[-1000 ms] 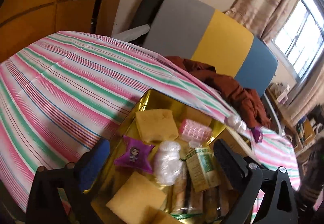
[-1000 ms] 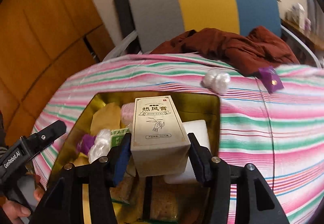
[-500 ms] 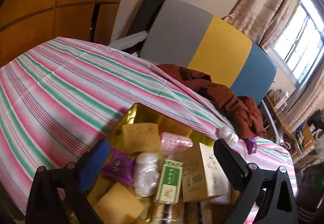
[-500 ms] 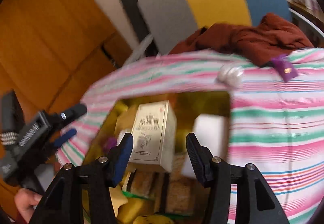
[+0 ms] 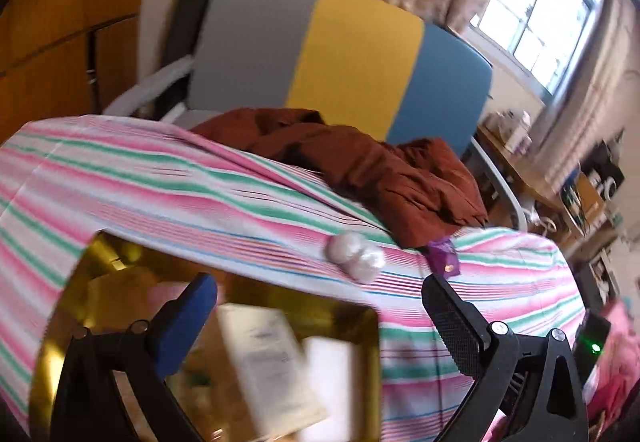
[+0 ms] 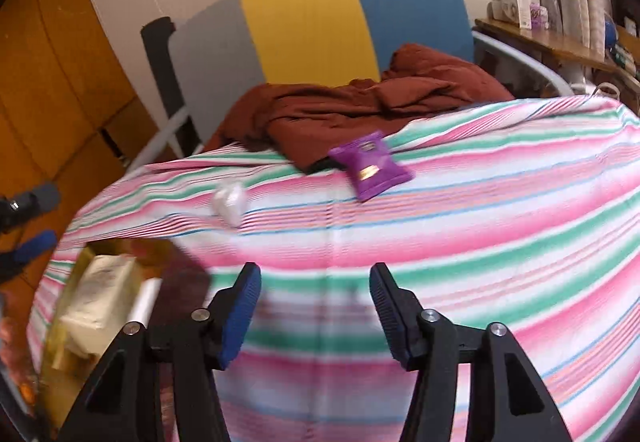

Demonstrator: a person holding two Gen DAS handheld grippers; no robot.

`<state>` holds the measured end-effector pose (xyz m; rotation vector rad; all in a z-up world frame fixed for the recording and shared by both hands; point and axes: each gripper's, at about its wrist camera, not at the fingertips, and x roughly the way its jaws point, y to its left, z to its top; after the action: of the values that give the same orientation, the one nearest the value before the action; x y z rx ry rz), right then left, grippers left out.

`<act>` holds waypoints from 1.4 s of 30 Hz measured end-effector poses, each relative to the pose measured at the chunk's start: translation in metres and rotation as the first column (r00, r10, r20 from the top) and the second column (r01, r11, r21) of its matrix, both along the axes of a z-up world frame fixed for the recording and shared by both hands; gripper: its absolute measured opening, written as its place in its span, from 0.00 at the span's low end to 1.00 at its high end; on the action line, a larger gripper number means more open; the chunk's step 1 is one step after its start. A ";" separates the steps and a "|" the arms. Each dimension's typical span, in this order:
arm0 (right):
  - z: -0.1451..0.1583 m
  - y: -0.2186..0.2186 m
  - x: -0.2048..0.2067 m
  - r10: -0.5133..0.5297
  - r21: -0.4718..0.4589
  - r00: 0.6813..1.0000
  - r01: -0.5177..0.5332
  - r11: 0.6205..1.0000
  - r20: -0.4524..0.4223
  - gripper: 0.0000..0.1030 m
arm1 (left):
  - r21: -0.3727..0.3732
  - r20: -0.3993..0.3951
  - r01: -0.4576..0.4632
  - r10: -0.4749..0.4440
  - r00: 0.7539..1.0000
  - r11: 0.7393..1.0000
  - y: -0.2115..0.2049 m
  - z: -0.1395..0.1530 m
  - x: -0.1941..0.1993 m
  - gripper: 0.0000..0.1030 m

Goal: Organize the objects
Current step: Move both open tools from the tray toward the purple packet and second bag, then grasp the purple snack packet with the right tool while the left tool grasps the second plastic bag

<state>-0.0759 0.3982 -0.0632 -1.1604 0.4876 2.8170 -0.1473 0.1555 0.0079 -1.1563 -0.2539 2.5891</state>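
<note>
Gold tin (image 5: 376,342): a shiny gold rectangular metal tin sits at the left on the pink, green and white striped tabletop cloth (image 6: 460,242); the right wrist view shows its near corner (image 6: 86,256) at the lower left.
Cream box (image 5: 272,358): a cream-coloured printed cardboard box lies inside the gold tin, blurred, with a white block just beside it on its right; it also shows in the right wrist view (image 6: 98,292).
Left gripper (image 5: 320,306): its fingers stand wide apart over the tin's far right part, one with a blue pad (image 5: 188,318) and one with a black pad, nothing between them.
White bundle (image 6: 230,202): a small crinkled white plastic-wrapped bundle rests on the striped cloth beyond the tin (image 5: 355,254), apart from it.
Right gripper (image 6: 316,302): its blue-padded fingers (image 6: 240,306) are spread apart above bare striped cloth, to the right of the tin, holding nothing.
Purple packet (image 6: 370,164): a small purple foil snack packet lies on the cloth right of the white bundle, its far edge against a crumpled rust-brown cloth (image 6: 360,102).
Chair (image 6: 308,10): a grey, yellow and blue panelled chair back stands behind the brown cloth.
</note>
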 end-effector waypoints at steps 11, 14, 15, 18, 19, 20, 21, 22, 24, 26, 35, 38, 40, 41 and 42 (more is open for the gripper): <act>-0.016 0.046 -0.092 -0.018 0.083 0.999 0.015 0.996 0.035 0.65 | -0.042 0.150 0.024 -0.018 0.989 0.999 0.047 -0.033 -0.062 1.00; -0.024 0.047 -0.112 0.007 0.104 0.999 -0.012 0.995 0.045 0.65 | -0.051 0.198 0.044 -0.033 0.980 0.998 0.052 -0.041 -0.078 1.00; -0.028 0.046 -0.118 0.025 0.120 0.999 -0.030 0.992 0.045 0.65 | -0.060 0.209 0.054 -0.041 0.977 0.997 0.054 -0.044 -0.083 1.00; -0.035 0.048 -0.128 0.049 0.098 0.997 -0.056 0.994 0.066 0.56 | -0.101 0.237 0.081 -0.055 0.970 0.992 0.064 -0.053 -0.096 1.00; -0.036 0.049 -0.129 0.045 0.099 0.996 -0.052 0.994 0.072 0.49 | -0.113 0.244 0.091 -0.061 0.968 0.989 0.068 -0.056 -0.099 1.00; -0.037 0.049 -0.130 0.042 0.099 0.996 -0.049 0.994 0.075 0.45 | -0.134 0.252 0.113 -0.076 0.965 0.985 0.074 -0.060 -0.103 1.00; -0.037 0.049 -0.127 0.046 0.091 0.997 -0.052 0.994 0.065 0.42 | -0.154 0.264 0.135 -0.091 0.960 0.979 0.078 -0.063 -0.106 1.00; -0.037 0.049 -0.125 0.046 0.090 0.997 -0.051 0.995 0.060 0.39 | -0.175 0.276 0.150 -0.098 0.956 0.973 0.082 -0.066 -0.109 1.00; -0.036 0.049 -0.118 0.034 0.100 0.998 -0.040 0.994 0.059 0.38 | -0.190 0.312 0.177 -0.111 0.943 0.966 0.089 -0.076 -0.114 1.00; -0.035 0.048 -0.108 0.022 0.107 0.998 -0.028 0.994 0.058 0.38 | -0.192 0.343 0.181 -0.107 0.933 0.965 0.092 -0.083 -0.119 1.00; -0.025 0.046 -0.065 -0.024 0.118 1.000 0.025 0.993 -0.016 0.37 | -0.225 0.360 0.207 -0.116 0.926 0.952 0.103 -0.102 -0.124 0.72; -0.022 0.043 -0.061 -0.038 0.139 0.999 0.042 0.989 -0.034 0.38 | -0.241 0.317 0.220 -0.138 0.938 0.945 0.103 -0.099 -0.118 0.55; -0.022 0.042 -0.060 -0.043 0.151 0.998 0.050 0.987 -0.044 0.38 | -0.218 0.305 0.214 -0.141 0.942 0.952 0.098 -0.097 -0.115 0.53; -0.022 0.042 -0.059 -0.046 0.154 0.998 0.053 0.987 -0.046 0.37 | -0.203 0.299 0.209 -0.143 0.944 0.957 0.094 -0.096 -0.113 0.52; -0.022 0.042 -0.060 -0.047 0.153 0.998 0.053 0.987 -0.046 0.37 | -0.191 0.287 0.196 -0.137 0.948 0.962 0.089 -0.093 -0.110 0.51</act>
<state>-0.1357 0.4407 -0.0853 -1.0471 0.2905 2.7836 -0.2574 0.2447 -0.0850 -1.5408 0.0732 2.3500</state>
